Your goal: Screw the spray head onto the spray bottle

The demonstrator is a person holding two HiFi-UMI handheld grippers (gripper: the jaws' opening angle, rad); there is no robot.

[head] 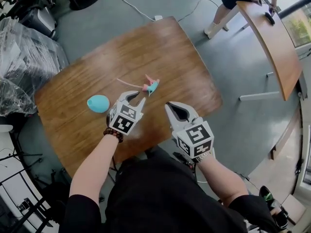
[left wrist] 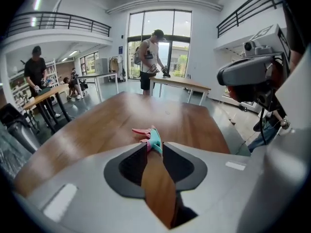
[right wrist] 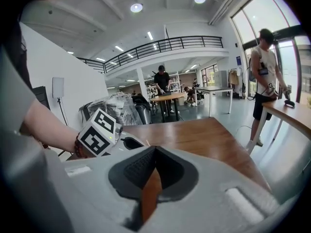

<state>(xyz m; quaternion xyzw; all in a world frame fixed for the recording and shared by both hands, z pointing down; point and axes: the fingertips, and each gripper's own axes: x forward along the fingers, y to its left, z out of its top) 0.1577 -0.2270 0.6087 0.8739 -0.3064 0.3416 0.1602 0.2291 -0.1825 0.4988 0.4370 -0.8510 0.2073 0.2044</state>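
head view: spray head (head: 151,85) lies flat at the table's (head: 160,47) middle, long axis crosswise, tube (head: 129,82) trailing left. left gripper (head: 138,97) slightly parted, empty; right gripper (head: 168,105) closed, empty, both over the table's near side.

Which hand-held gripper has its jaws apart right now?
The left hand-held gripper: a gap shows between its jaw tips, with the spray head just beyond. On the right hand-held gripper the tips meet.

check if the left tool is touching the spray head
Apart. The head view shows a strip of bare table between the tips of the left tool and the spray head.
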